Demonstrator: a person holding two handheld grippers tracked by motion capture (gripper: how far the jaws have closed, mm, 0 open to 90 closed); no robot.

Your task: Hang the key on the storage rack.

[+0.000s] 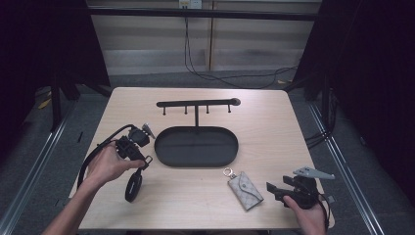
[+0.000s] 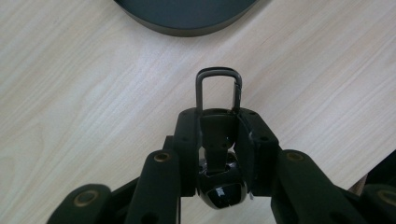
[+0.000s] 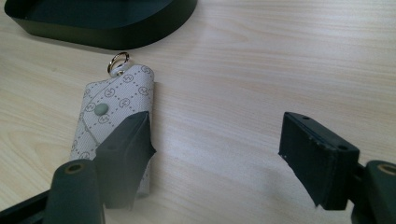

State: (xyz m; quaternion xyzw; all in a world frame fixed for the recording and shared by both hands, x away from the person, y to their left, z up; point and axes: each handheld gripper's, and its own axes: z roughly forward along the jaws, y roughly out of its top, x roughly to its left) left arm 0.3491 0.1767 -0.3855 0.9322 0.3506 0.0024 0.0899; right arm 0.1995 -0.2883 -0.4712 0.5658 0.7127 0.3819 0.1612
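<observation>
Left tool (image 1: 142, 157) was seen clamped shut on a black key fob with a metal clip (image 2: 218, 95), the rectangular clip loop sticking out past the jaw tips and the glossy fob body wedged between them. From the tool a dark strap loop (image 1: 133, 186) hung down to the table at about 6 o'clock. In the high view the tool was held at 9 o'clock from the black oval tray (image 1: 196, 146), close to its rim.

Right tool (image 1: 275, 190) was held with its jaws apart and nothing between them; the patterned key pouch (image 1: 245, 190) lay flat just at 9 o'clock of it, one jaw overlapping the pouch edge in the right gripper view, though contact could not be told.

The fob was judged light, rigid and slick on its glossy shell, so a grip across the body near the clip was thought safest; the clip itself would be stiff and suited to hooking. The pouch was judged soft and light, best taken across its short width or by its metal ring (image 3: 118, 62).

Behind the tray, at 12 o'clock, a black rack with pegs (image 1: 197, 104) stood. The table (image 1: 264, 122) was pale wood-grain laminate, smooth and level. Beyond it a grey floor, trailing cables and dark curtains were visible.
</observation>
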